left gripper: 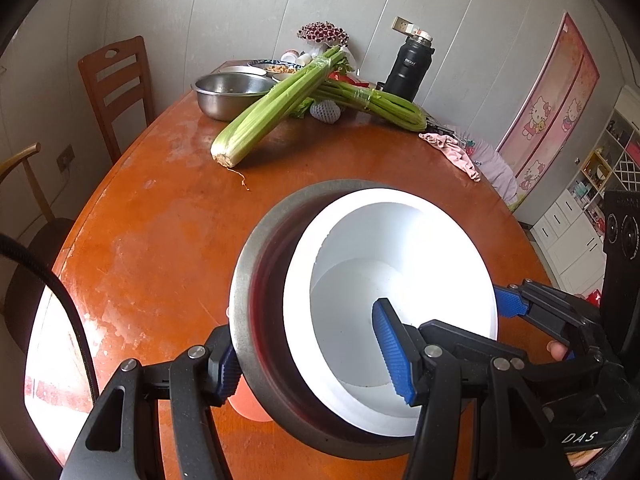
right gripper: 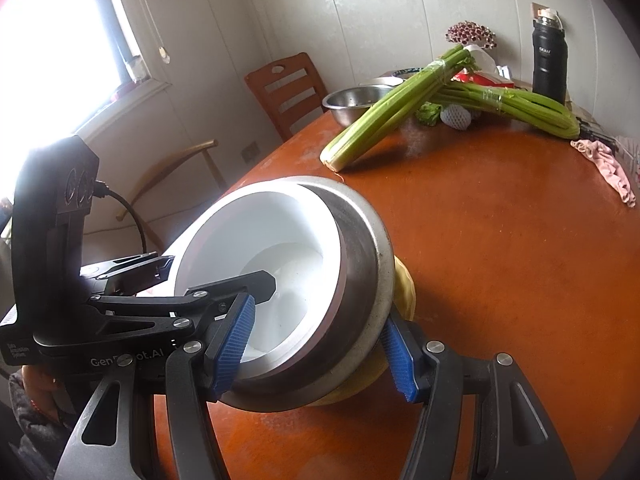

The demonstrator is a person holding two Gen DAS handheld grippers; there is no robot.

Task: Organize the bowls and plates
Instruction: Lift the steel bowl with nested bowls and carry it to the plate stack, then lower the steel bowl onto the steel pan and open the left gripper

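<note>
A steel bowl (left gripper: 244, 292) with a white bowl (left gripper: 360, 320) nested inside is tilted above the orange table (left gripper: 160, 220). My left gripper (left gripper: 308, 360) grips their near rim, one finger outside the steel wall, one inside the white bowl. My right gripper (right gripper: 316, 348) grips the opposite rim the same way; the bowls show there as steel (right gripper: 360, 248) and white (right gripper: 256, 232). A yellow thing (right gripper: 404, 288) lies under the steel bowl. Each gripper shows in the other's view: the right (left gripper: 516, 304), the left (right gripper: 168, 276).
Two celery bunches (left gripper: 272, 108) lie at the table's far end with a second steel bowl (left gripper: 228, 92), dishes, a black flask (left gripper: 410, 64) and a pink cloth (left gripper: 452, 148). Wooden chairs (left gripper: 116, 88) stand at the left.
</note>
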